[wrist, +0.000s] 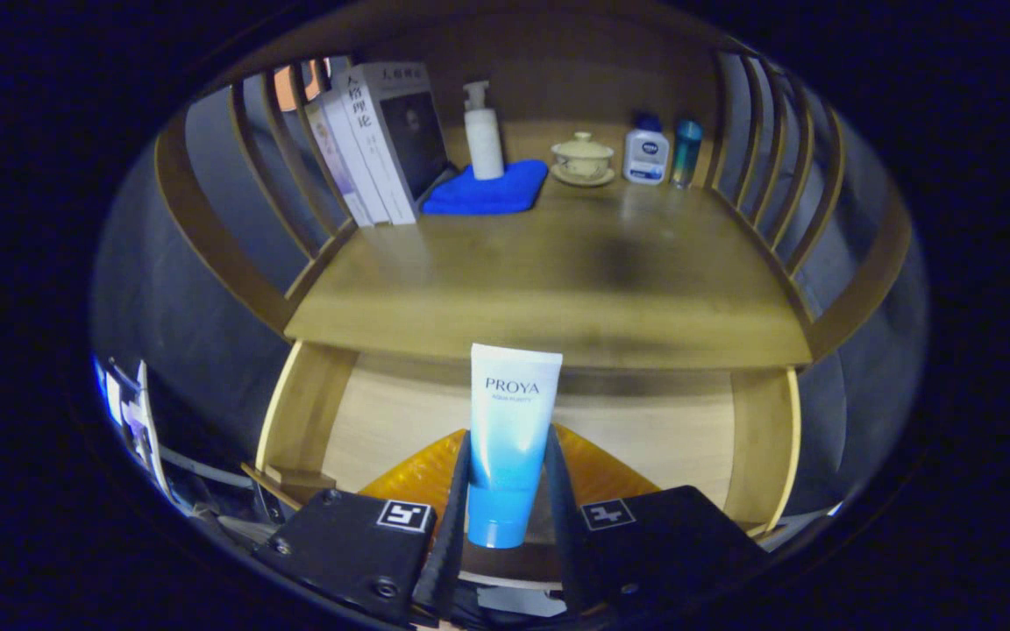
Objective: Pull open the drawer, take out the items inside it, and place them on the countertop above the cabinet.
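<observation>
White-to-blue plastic cosmetic tube (508, 443) is clamped cap-down in the gripper (505, 491).
Both fingers are pressed on its sides; the wooden bench (558, 289) lies at 12 o'clock beyond.

Black two-finger gripper (505, 491) at bottom centre of the frame, pointing up and forward. Both dark fingers (451, 517) angled slightly inward, pressed against the sides of an upright white-to-blue plastic tube (509, 438), cap end down. Square black-and-white markers on both finger blocks, lower left and lower right.
</observation>
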`<state>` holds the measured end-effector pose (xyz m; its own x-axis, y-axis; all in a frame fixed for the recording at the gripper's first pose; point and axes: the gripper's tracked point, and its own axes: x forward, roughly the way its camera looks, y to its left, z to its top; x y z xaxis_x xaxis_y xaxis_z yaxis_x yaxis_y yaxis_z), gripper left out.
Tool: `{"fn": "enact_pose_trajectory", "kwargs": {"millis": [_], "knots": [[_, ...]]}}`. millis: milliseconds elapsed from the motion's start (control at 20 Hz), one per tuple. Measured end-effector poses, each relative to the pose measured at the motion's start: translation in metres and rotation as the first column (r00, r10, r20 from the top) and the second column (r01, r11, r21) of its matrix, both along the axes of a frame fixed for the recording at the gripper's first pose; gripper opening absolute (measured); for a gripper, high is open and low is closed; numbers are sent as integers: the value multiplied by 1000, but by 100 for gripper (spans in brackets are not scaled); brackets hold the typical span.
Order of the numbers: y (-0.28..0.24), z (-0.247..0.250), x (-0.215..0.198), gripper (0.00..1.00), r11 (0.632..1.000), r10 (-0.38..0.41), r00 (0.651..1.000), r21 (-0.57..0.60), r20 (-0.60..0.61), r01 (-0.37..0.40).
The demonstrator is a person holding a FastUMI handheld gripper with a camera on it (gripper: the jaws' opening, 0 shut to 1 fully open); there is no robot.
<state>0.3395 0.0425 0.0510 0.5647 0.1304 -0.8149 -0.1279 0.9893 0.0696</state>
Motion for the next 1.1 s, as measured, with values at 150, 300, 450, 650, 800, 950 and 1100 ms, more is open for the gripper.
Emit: {"fn": "enact_pose_trajectory", "kwargs": {"millis": [150, 300, 450, 650, 800, 950, 1100], "knots": [[-6, 8, 32, 49, 998, -33, 999, -51, 16, 33], [7, 20, 59, 49, 999, -32, 999, -30, 17, 33], [6, 22, 86, 49, 998, -55, 998, -39, 31, 56], [6, 18, 114, 49, 996, -54, 998, -72, 29, 56], [6, 9, 124, 49, 994, -61, 998, -87, 18, 63], [-2, 0, 131, 48, 992, -94, 996, -84, 5, 94], [-10, -9, 134, 48, 989, -114, 993, -99, -3, 114]]}}
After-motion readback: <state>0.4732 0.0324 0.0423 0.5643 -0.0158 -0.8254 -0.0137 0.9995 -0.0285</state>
